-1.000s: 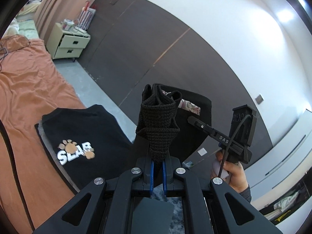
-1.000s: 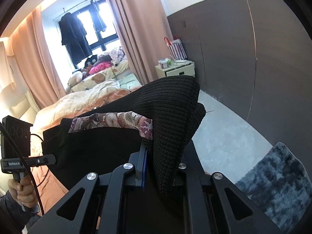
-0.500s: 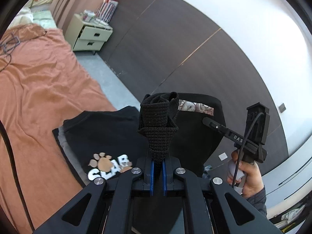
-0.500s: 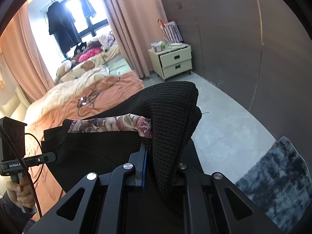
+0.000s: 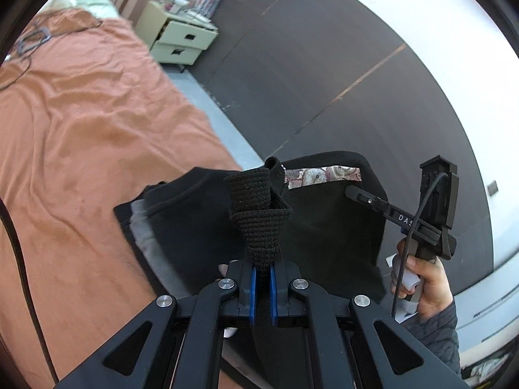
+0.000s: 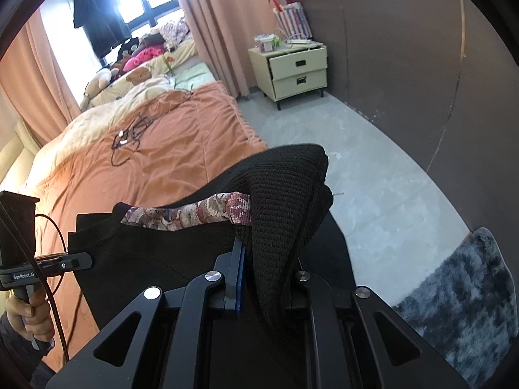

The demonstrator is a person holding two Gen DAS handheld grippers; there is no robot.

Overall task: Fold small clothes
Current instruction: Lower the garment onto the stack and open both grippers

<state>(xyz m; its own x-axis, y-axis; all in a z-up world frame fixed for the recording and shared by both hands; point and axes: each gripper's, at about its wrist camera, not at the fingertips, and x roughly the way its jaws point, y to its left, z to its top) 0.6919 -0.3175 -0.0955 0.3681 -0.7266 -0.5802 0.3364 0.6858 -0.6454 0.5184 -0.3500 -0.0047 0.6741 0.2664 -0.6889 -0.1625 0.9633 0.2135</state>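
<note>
A black knit garment [image 5: 324, 227] with a floral band [image 5: 324, 173] along its top edge hangs stretched between both grippers, over the bed's near edge. My left gripper [image 5: 262, 267] is shut on a bunched corner of it. My right gripper [image 6: 267, 267] is shut on the other corner [image 6: 285, 194], where the floral band [image 6: 194, 214] ends. Each gripper shows in the other's view: the right one [image 5: 353, 191], the left one [image 6: 82, 261], each in a person's hand. A black shirt [image 5: 168, 214] with a grey layer beneath lies flat on the bed, partly covered by the hanging garment.
The orange bedspread [image 5: 81, 129] spreads to the left, with a dark cable [image 6: 129, 136] lying on it farther up. A cream nightstand [image 6: 295, 71] stands by the dark wall. Grey floor [image 6: 373, 178] and a shaggy grey rug [image 6: 454, 298] are to the right of the bed.
Both grippers have come down and toward the bed with the knit garment between them. The garment now covers most of the flat black shirt and hides its printed logo.
</note>
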